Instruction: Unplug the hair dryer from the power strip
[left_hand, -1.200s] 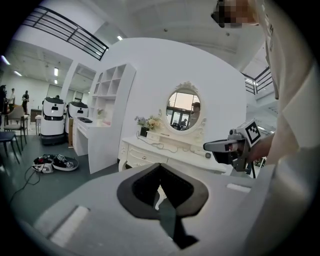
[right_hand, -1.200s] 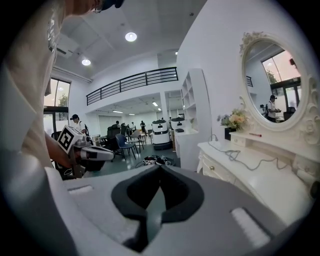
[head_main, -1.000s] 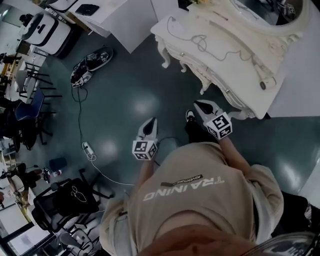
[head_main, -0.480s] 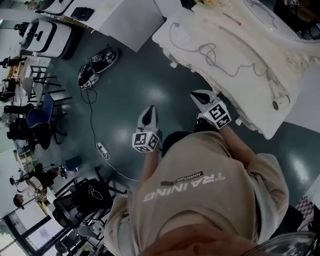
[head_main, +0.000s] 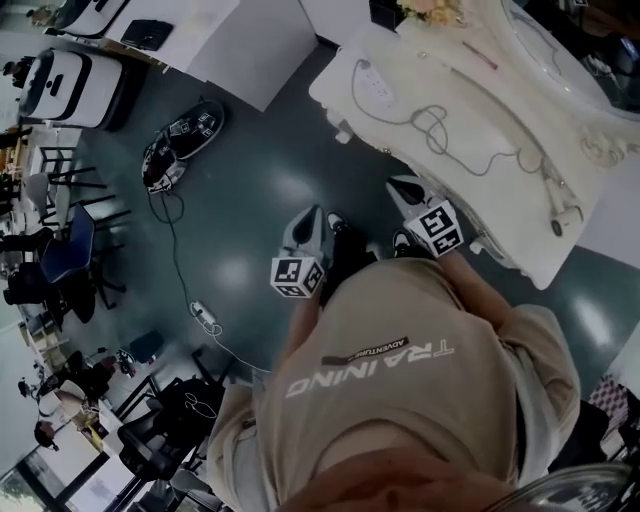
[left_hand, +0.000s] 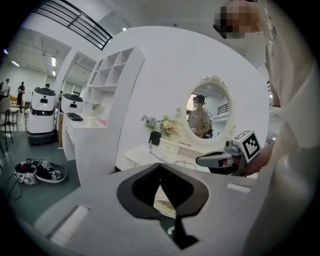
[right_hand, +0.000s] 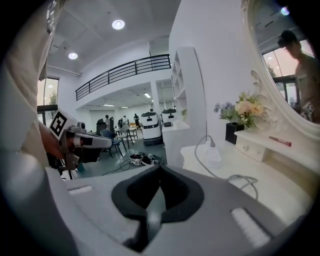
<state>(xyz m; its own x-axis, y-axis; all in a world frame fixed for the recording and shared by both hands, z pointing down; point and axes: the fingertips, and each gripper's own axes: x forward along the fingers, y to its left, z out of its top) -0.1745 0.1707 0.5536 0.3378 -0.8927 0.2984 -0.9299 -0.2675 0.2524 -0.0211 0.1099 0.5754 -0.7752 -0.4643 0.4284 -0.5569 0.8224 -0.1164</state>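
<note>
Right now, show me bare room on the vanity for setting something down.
Bare: the front strip of the vanity, between the cord and the edge. Crowded: the power strip corner, the cord loops, and the hair dryer end.

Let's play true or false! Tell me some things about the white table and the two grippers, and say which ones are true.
1. The power strip lies on the white dressing table. True.
2. The right hand-held gripper is holding the plug. False: its jaws are shut on nothing, and it is short of the power strip.
3. A cord runs from the power strip across the tabletop. True.
4. The flowers lie on the floor. False: they stand in a dark pot on the table, beside the mirror.
</note>
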